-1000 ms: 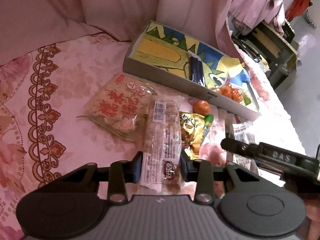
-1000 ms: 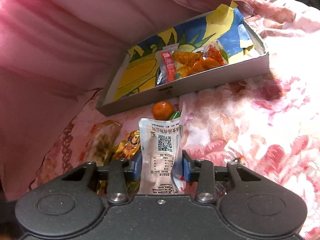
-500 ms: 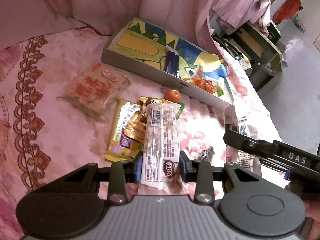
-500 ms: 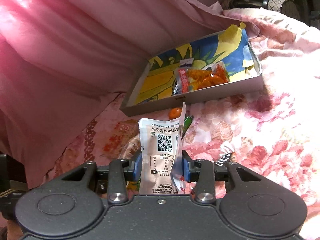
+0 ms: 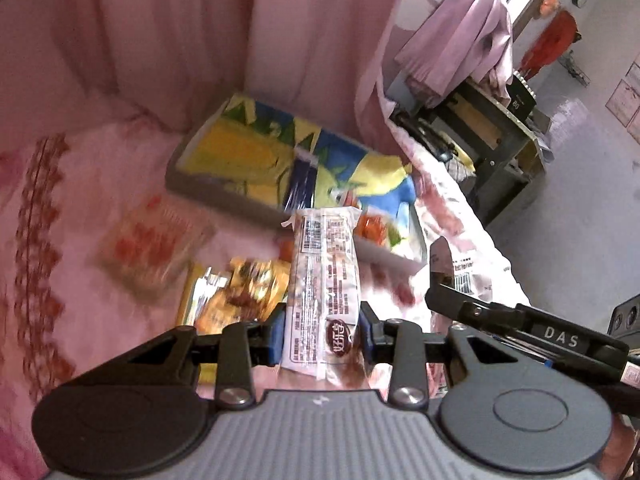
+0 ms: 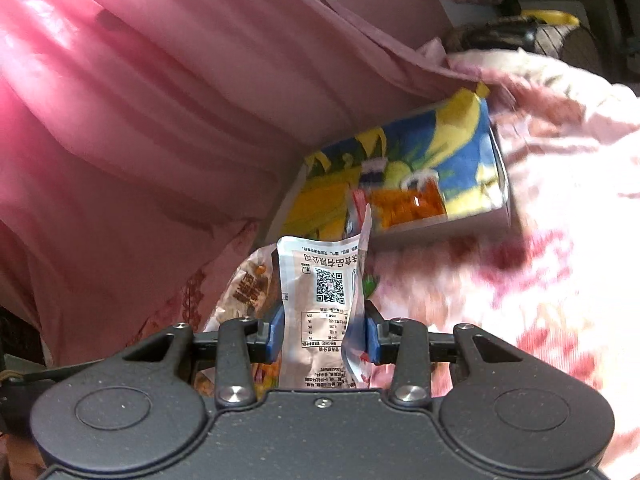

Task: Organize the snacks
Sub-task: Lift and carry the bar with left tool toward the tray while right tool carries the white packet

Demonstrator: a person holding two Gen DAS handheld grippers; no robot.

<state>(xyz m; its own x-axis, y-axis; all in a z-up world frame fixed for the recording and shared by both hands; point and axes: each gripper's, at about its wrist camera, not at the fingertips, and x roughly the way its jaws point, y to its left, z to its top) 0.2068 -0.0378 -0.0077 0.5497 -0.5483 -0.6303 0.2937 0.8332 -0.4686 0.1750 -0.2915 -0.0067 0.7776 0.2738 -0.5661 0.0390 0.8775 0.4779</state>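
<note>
Snacks are airborne on both sides now: a second ago these packets were just coming off the bed (image 5: 100, 184), and both have since risen and swung toward the tray (image 5: 224, 196), so the drop-off looks close. Far left, a crinkly square packet (image 5: 152, 240) and a shiny yellow wrapper (image 5: 224, 292) still lie on the soft floral quilt, waiting their turn. Centre, the left hand-held gripper (image 5: 322, 336) pinches a long clear sausage packet (image 5: 324, 276), glossy and stiff, pointing at the tray's grey wall. Over right, the right hand-held gripper (image 6: 325, 334) squeezes a white foil pouch (image 6: 320, 292), creased, its seam flaring upward, with the tray's bright cartoon liner and an orange packet (image 6: 404, 200) inside ahead.
</note>
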